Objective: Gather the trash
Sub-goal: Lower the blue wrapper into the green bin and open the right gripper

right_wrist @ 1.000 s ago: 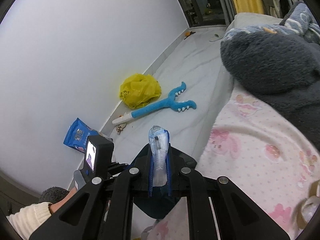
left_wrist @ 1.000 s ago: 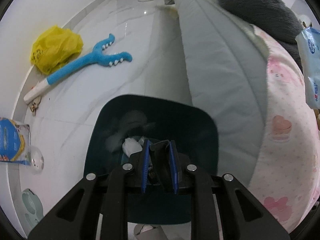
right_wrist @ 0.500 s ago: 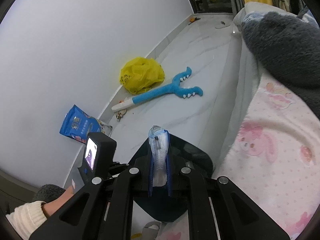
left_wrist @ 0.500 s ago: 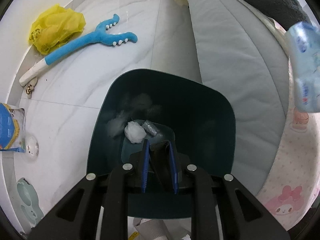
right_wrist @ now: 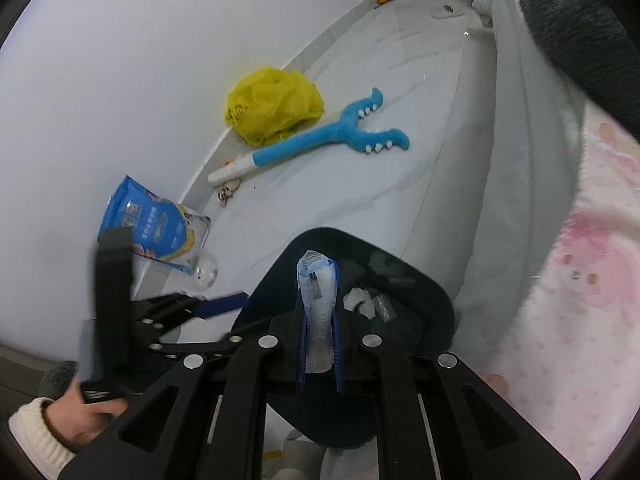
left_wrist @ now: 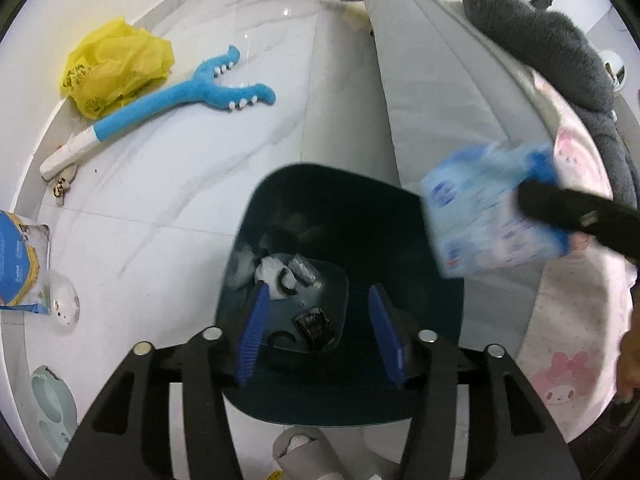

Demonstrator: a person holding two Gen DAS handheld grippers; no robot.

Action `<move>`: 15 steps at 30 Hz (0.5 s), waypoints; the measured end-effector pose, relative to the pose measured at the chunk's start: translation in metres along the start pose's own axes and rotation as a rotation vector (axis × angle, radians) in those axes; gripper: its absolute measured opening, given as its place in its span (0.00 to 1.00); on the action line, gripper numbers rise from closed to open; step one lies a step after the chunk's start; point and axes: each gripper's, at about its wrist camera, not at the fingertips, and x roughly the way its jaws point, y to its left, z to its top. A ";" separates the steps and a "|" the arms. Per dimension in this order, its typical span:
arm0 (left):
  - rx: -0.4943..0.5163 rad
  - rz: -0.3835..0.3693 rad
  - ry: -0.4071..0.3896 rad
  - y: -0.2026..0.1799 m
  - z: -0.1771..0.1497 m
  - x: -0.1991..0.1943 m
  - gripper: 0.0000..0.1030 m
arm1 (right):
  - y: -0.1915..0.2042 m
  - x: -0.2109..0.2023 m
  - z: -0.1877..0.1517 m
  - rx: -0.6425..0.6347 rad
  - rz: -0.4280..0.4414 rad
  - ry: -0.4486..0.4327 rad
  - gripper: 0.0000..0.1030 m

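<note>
Holding: right gripper (right_wrist: pixel 318 354) clamps blue tissue pack (right_wrist: pixel 317 304) above dark bin (left_wrist: pixel 340 216)
Left gripper (left_wrist: pixel 320 332): jaws spread, empty, over bin
Bin contents: crumpled tissue (left_wrist: pixel 270 270), wrappers

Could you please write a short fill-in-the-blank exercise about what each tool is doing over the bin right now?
1. The right tool is shut on a blue-and-white ____.
2. The left tool is ____ and holds nothing.
3. The trash bin under both tools is dark ____.
4. The crumpled plastic bag by the wall is ____.

Missing words: wrapper; open; teal; yellow
</note>
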 end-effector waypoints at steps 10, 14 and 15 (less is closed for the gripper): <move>0.008 0.010 -0.182 0.008 0.006 -0.056 0.78 | 0.007 0.048 -0.011 0.007 -0.034 0.114 0.11; 0.018 0.014 -0.263 0.002 0.013 -0.080 0.81 | 0.008 0.059 -0.015 0.021 -0.036 0.142 0.11; 0.033 0.018 -0.289 -0.002 0.014 -0.088 0.82 | 0.010 0.061 -0.016 0.021 -0.037 0.149 0.11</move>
